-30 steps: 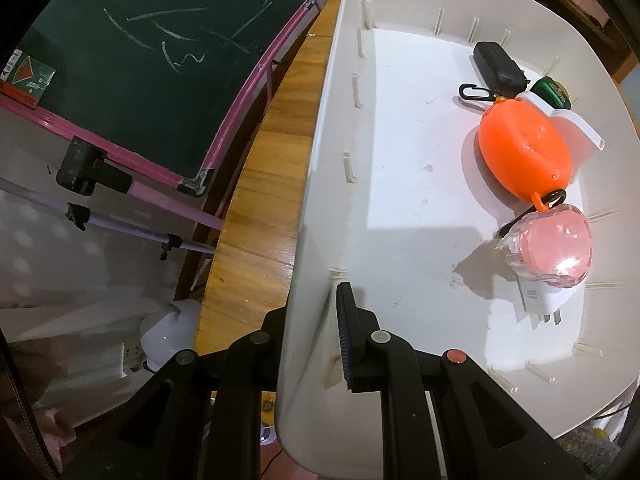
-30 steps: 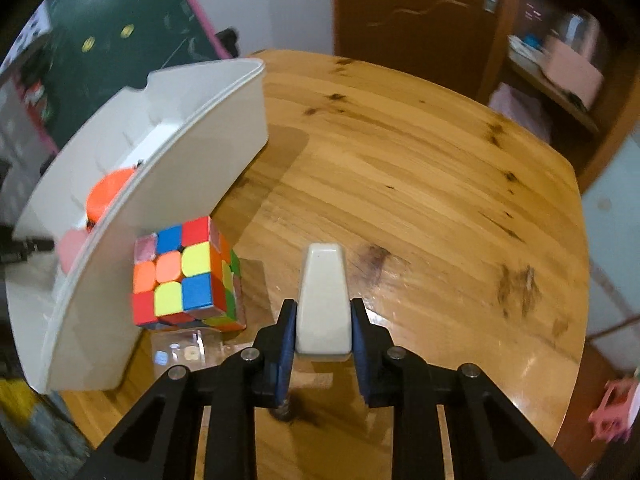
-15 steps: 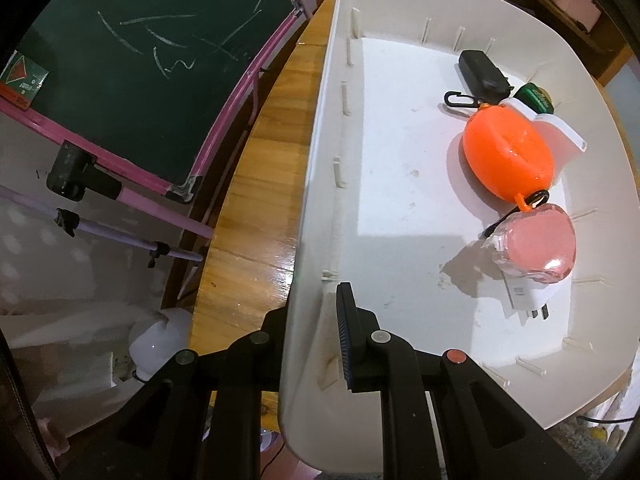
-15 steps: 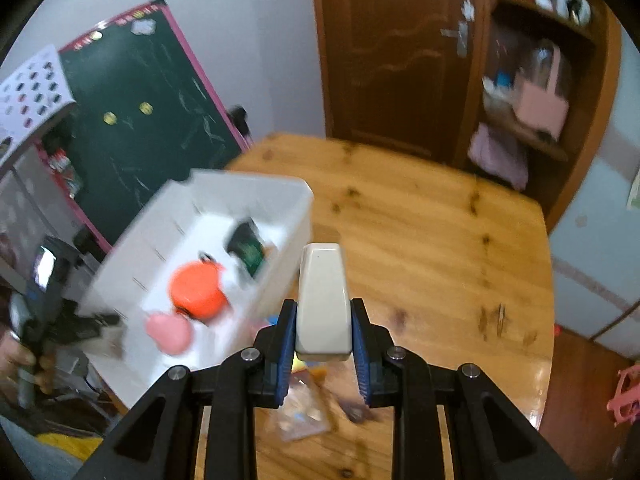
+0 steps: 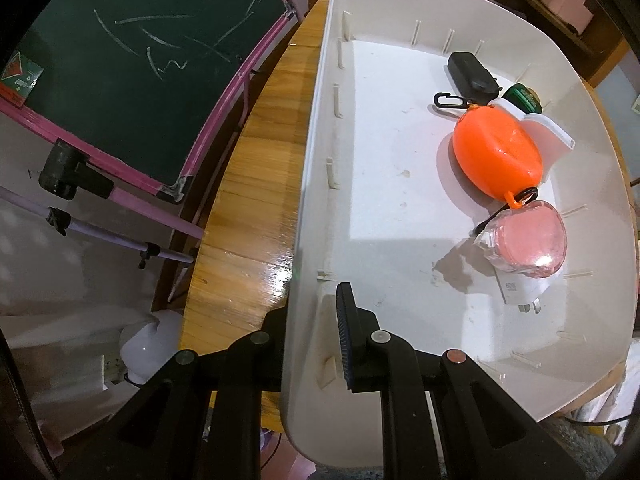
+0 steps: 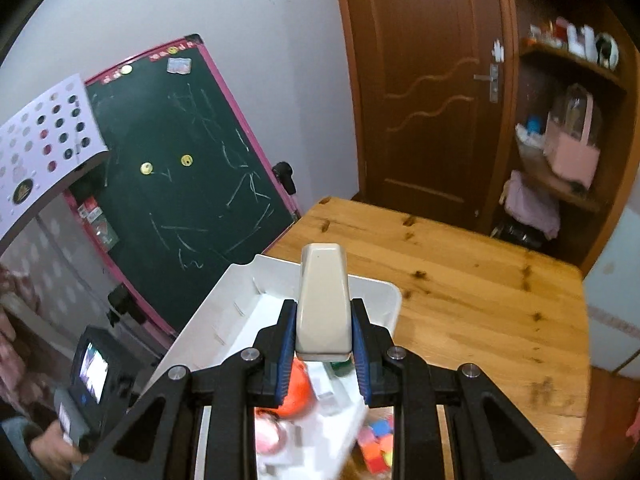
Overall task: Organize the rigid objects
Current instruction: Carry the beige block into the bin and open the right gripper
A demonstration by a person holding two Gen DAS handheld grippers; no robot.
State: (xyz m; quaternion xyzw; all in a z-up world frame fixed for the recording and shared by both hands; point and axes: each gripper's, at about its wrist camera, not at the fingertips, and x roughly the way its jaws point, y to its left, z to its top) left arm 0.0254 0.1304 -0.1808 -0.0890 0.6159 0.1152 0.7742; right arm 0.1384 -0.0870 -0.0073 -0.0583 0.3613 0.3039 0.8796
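White plastic bin [image 5: 316, 184], on the wooden table [image 5: 244, 216] at its edge: the left tongs [image 5: 316, 320] point steeply down and pinch the bin's near side wall, one finger [image 5: 346, 328] inside, the other outside, clamped on the wall.

Bin contents, near to far, all along the right side:
- white charger plug [image 5: 520, 292], lying flat, partly under the next item;
- pink round case [image 5: 524, 240] in clear wrap;
- orange oval case [image 5: 498, 152] with a black clip at each end, touching the pink case;
- white rectangular piece [image 5: 550, 136], tucked behind the orange case;
- dark green round item [image 5: 524, 96], against the far wall;
- black box [image 5: 472, 74], farthest in.

Right tongs [image 6: 323, 336]: held above the bin, angled downward, closed on a cream wedge-shaped object [image 6: 323, 300] that stands up between the blue pads.

Below the right tongs, blurred: colour cube [image 6: 378, 448] on the table, just outside the bin's wall.

Left edge of the right view: a person's hand [image 6: 52, 448] holding the left tongs' handle.

Beyond the table: green chalkboard [image 6: 180, 168] with a pink frame; brown door [image 6: 424, 92].
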